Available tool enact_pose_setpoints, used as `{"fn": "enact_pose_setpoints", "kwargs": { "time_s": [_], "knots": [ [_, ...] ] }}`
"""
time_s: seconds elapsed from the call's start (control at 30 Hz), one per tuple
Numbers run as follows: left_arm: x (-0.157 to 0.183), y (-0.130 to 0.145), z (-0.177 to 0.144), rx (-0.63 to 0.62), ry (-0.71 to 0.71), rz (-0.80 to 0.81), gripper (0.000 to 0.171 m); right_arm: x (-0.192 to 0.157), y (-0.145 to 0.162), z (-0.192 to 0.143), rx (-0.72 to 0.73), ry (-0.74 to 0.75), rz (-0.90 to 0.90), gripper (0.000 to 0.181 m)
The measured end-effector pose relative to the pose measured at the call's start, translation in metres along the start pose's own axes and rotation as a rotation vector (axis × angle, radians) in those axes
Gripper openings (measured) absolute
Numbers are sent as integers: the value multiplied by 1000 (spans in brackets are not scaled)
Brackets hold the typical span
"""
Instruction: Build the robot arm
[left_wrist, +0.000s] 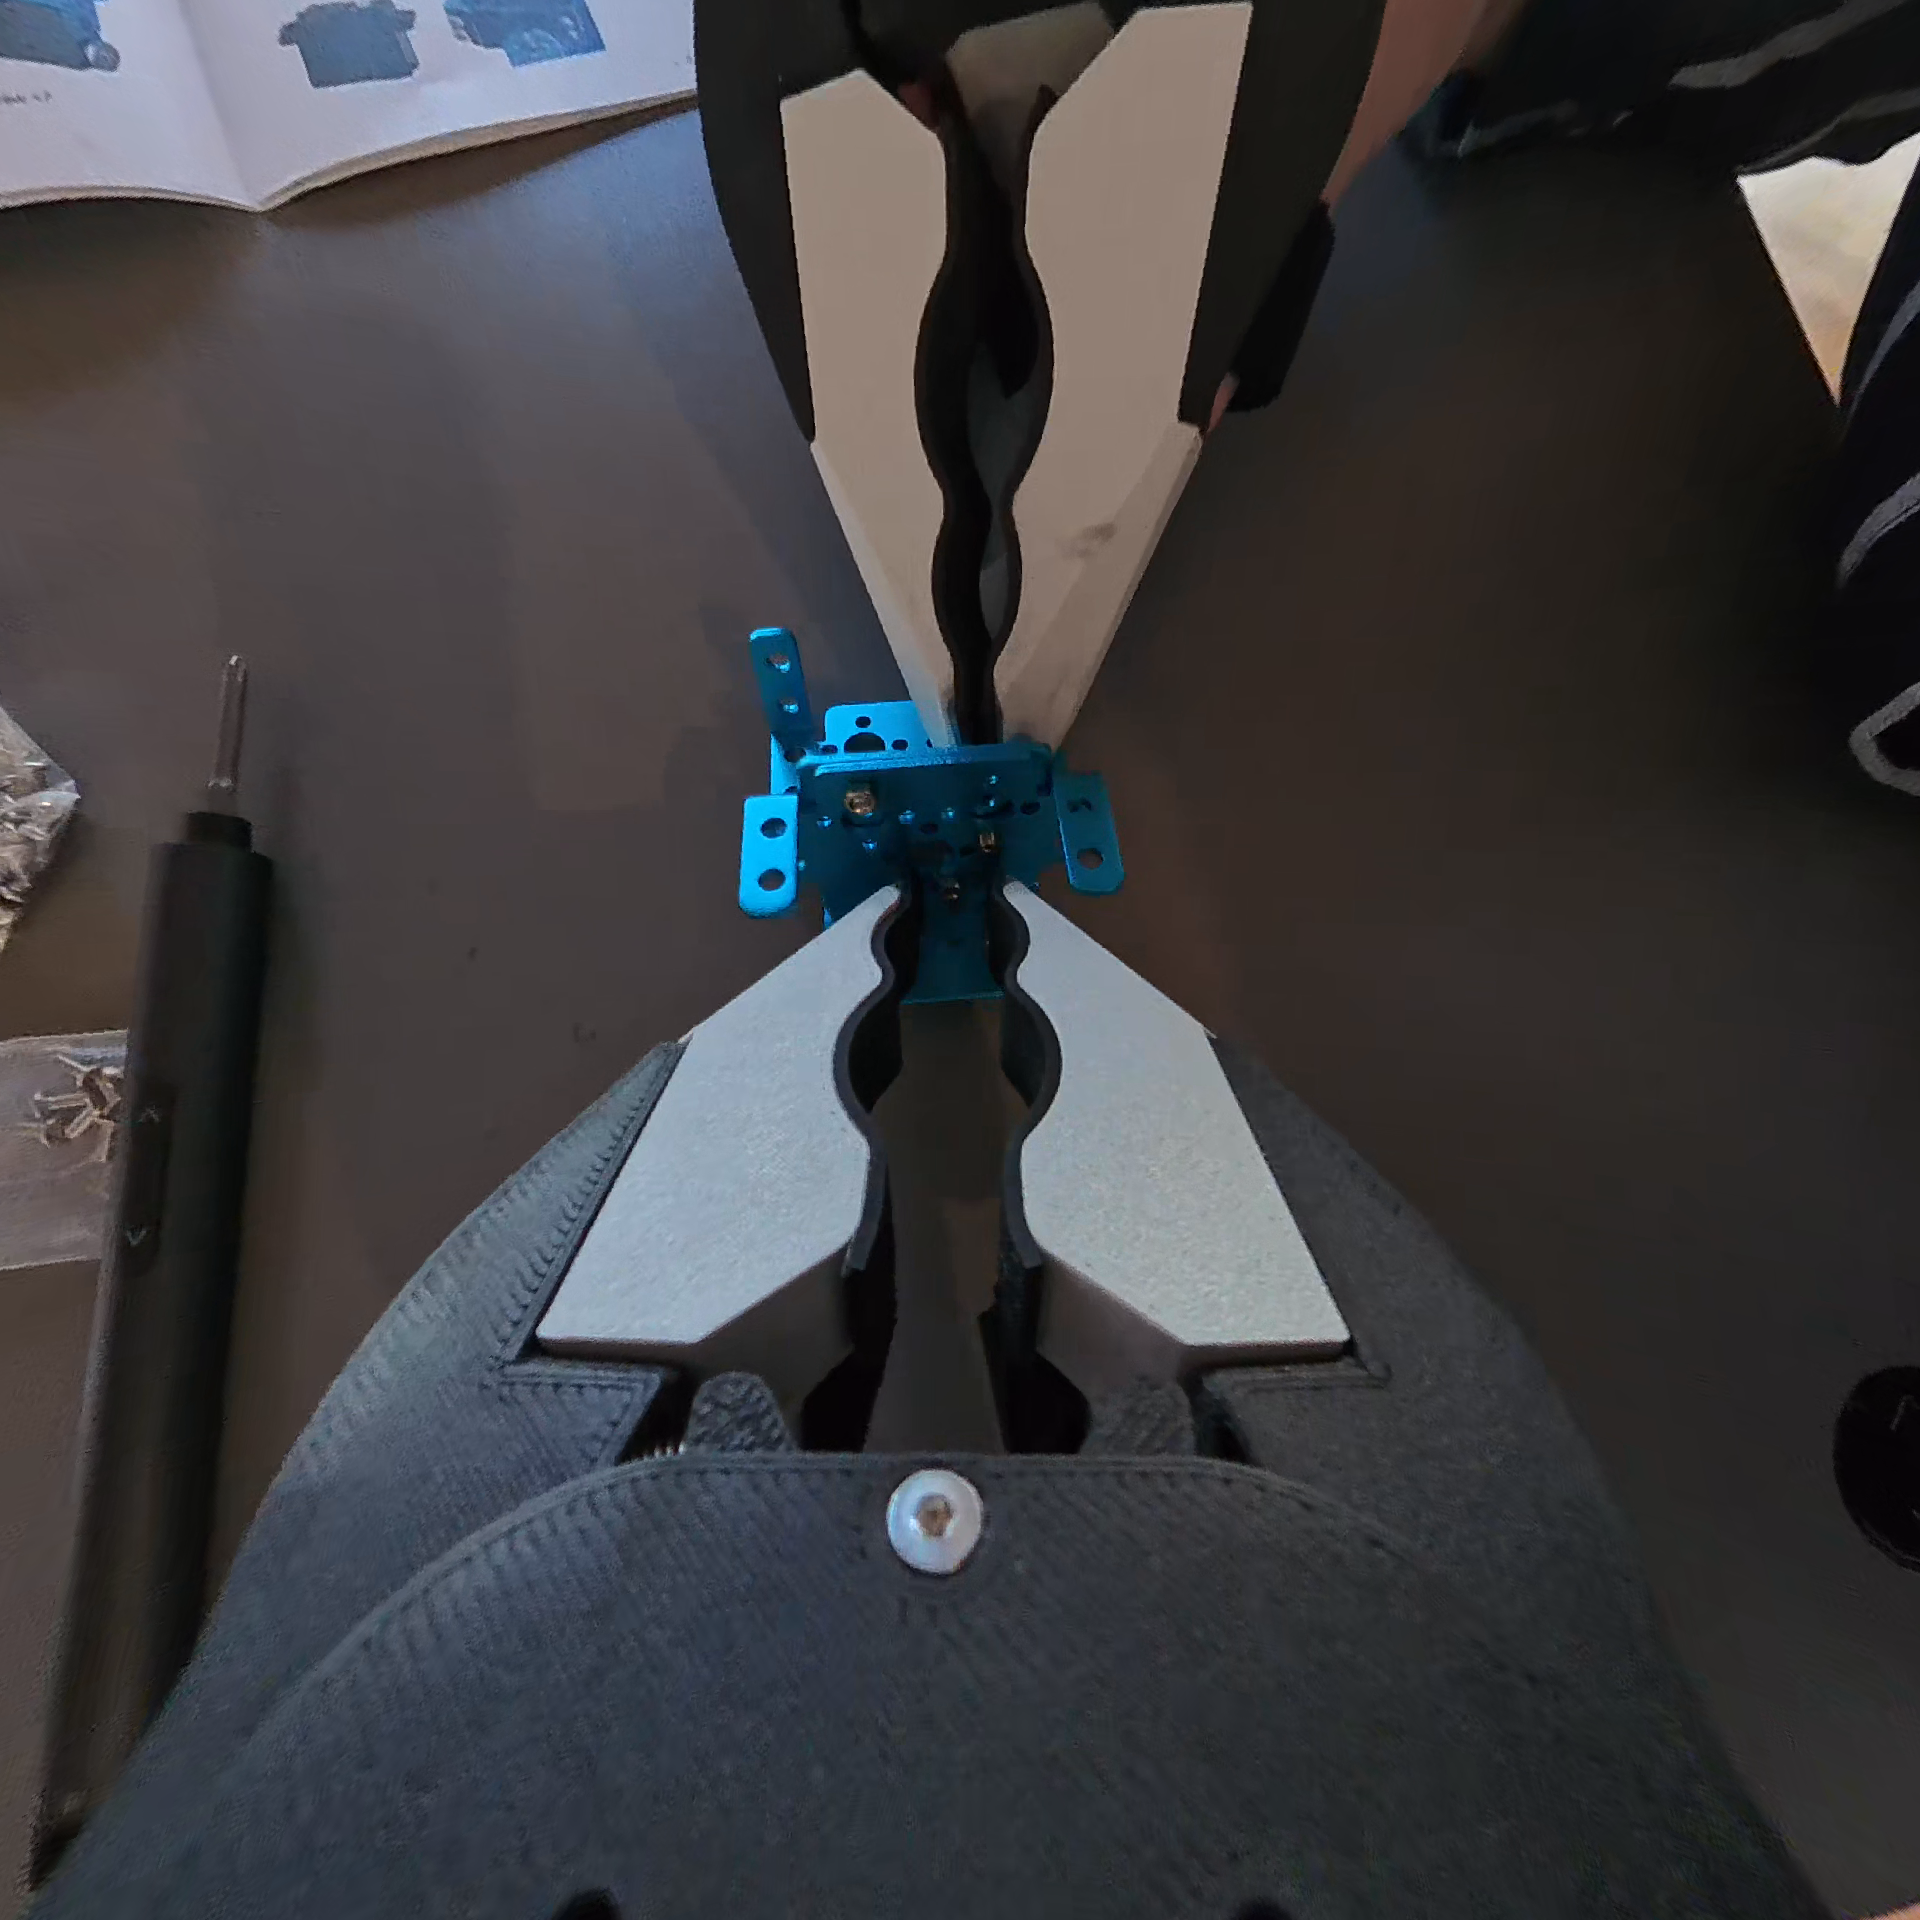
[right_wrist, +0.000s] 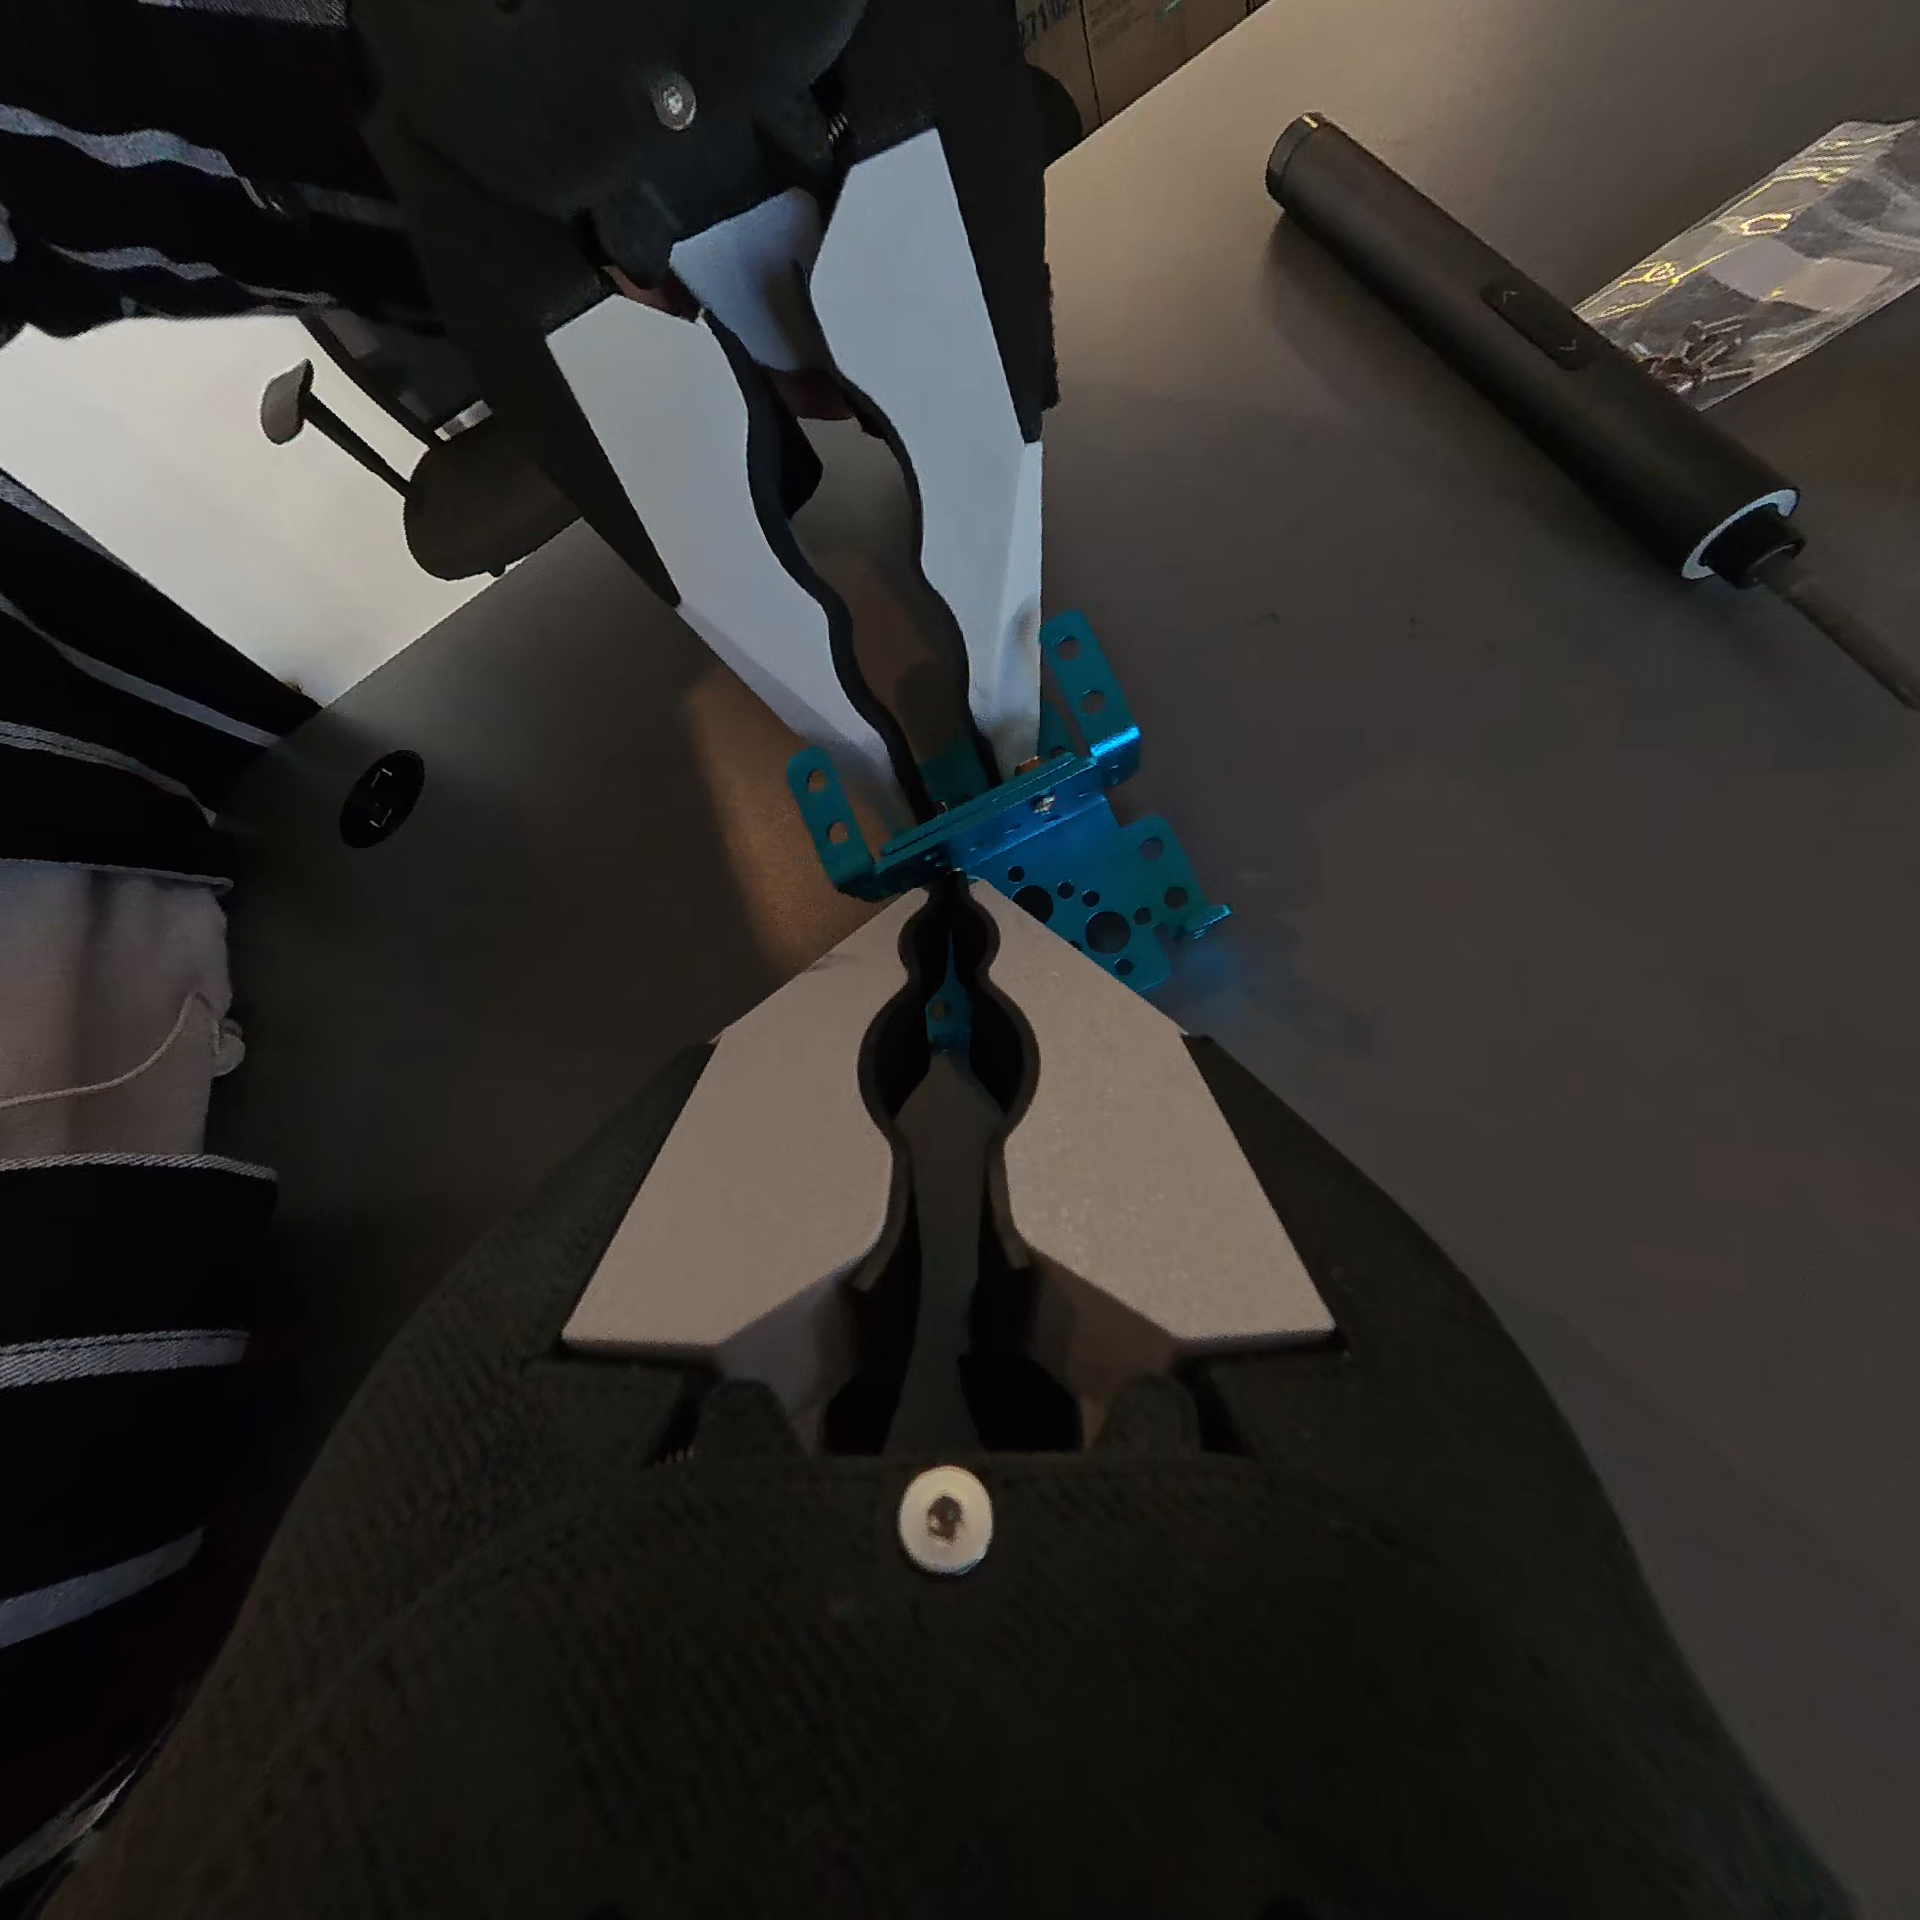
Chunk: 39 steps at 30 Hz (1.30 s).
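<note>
- On the dark table (left_wrist: 436, 540) we see an open booklet (left_wrist: 312, 114) at the far edge
- We see a black electric screwdriver (left_wrist: 156, 1143) beside bags of screws (left_wrist: 52, 1122)
- We close the left gripper (left_wrist: 951, 914) and the right gripper (right_wrist: 951, 899) on opposite sides of the blue metal bracket assembly (left_wrist: 914, 821), held just above the table's middle

wrist cams face each other | close | share blue bracket (left_wrist: 914, 831)
</note>
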<state>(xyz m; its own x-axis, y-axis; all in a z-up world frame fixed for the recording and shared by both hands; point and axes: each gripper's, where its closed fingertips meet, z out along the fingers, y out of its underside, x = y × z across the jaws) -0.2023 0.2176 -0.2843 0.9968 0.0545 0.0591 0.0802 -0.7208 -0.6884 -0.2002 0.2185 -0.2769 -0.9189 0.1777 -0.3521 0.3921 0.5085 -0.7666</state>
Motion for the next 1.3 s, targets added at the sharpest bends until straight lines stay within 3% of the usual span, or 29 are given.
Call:
{"fn": "enact_pose_setpoints", "kwargs": {
  "time_s": [0.2, 0.7, 0.93, 1.3],
  "knots": [
    [-3, 1, 1, -65, -53, 81, 5, 0, 0, 0, 1, -4, 4, 0],
    [-5, 2, -7, -24, -75, 73, 4, -1, 0, -1, -2, -7, 10, 1],
    [4, -13, -14, 99, 22, -27, 4, -1, 0, -1, -2, -8, 10, 0],
    [9, -8, -5, 113, 148, -123, 4, -1, 0, -1, -2, -6, 8, 0]
  ]
}}
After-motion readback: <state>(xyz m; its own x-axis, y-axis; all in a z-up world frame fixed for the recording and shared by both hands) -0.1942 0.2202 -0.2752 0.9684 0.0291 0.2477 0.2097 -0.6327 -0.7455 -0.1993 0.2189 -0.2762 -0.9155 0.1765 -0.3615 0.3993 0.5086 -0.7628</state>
